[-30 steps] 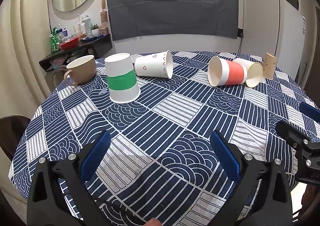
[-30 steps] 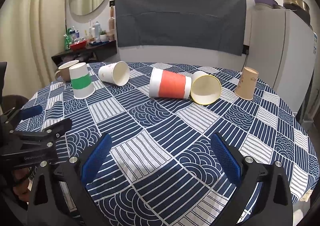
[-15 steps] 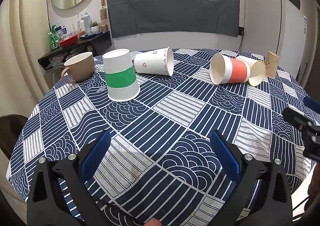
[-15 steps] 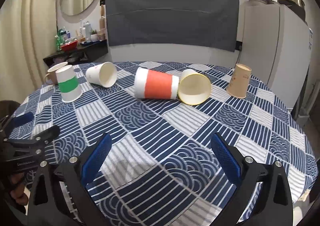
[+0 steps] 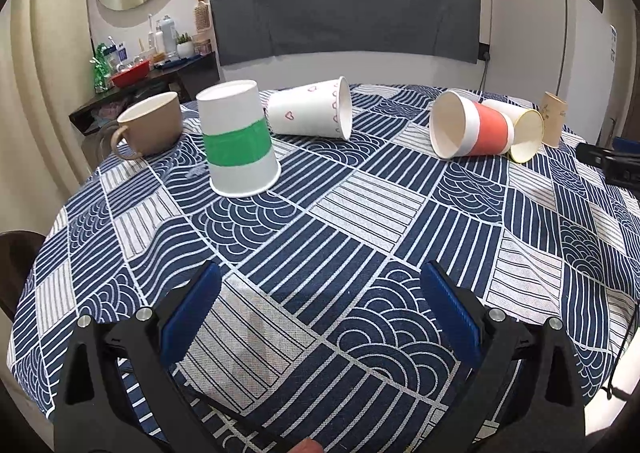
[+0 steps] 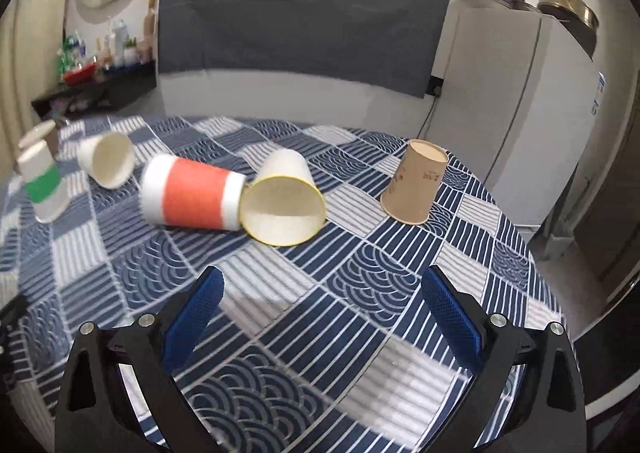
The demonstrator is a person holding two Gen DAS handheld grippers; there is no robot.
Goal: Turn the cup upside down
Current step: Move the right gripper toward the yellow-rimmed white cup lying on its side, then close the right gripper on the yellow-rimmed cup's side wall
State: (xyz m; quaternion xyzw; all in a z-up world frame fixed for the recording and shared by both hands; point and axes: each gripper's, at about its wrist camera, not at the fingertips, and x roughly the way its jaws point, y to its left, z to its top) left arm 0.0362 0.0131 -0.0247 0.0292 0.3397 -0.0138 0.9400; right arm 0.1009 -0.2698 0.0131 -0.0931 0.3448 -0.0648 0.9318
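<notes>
**On the table: R gripper swinging toward the right-side cups**

Over the patterned tablecloth (image 6: 360, 221), right gripper (image 6: 322, 307) has panned right vs 0.5 s ago; view is motion-blurred, yellow-rim cup (image 6: 282, 209) now at 12 o'clock, close. Jaws wide, empty. Left gripper (image 5: 320, 303) crept fwd, jaws wide, empty too.

Status: green-band cup (image 5: 239, 141) at 11 and kraft cup (image 6: 416, 183) at 1 already upside down. Still on their sides: heart-print cup (image 5: 310, 109), orange-band cup (image 6: 194, 193), yellow-rim cup touching it. Mug (image 5: 150, 125) upright at 10.

Likely tgt: yellow-rim cup. Not yet gripped.
</notes>
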